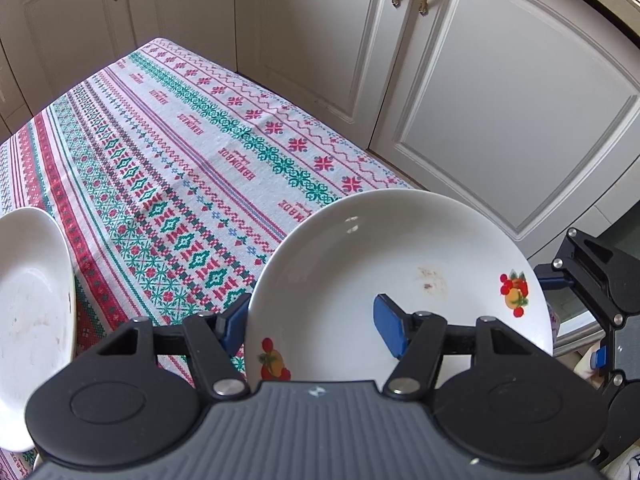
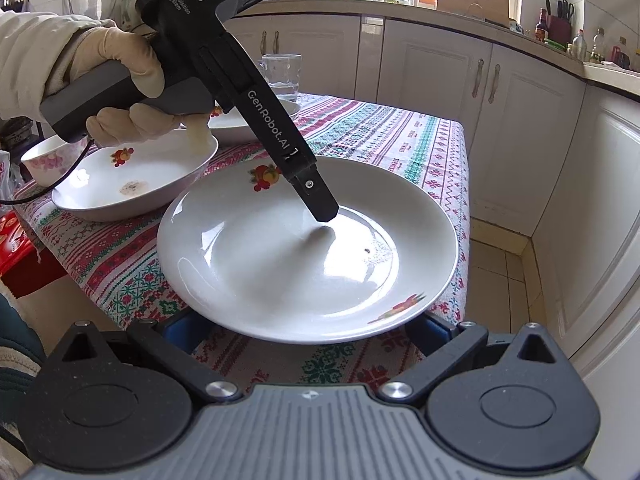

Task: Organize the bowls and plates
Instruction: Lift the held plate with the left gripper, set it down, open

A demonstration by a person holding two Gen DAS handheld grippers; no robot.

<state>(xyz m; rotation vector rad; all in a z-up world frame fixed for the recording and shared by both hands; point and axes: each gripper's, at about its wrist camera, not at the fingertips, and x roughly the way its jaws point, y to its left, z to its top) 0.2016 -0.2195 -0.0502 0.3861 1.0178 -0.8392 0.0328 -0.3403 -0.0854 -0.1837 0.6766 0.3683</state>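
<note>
Glossy round plate [image 2: 304, 256] on woven tablecloth [image 1: 168, 152]; left tongs [image 1: 312, 328] clamping its rim, right tongs [image 2: 304, 334] spread

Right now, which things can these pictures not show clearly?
- Right gripper pads: right wrist view, the plate rim covers them, so contact is unclear.
- Left gripper outer pad: left wrist view, behind the plate rim.
- Second plate: left wrist view, cut by the left edge.
- Small bowl: right wrist view, partly behind the hand.

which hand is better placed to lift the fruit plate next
Left. The left tool is already clamped on the fruit plate rim, one finger inside, one beneath. The right tool sits open, low at the near rim.
</note>
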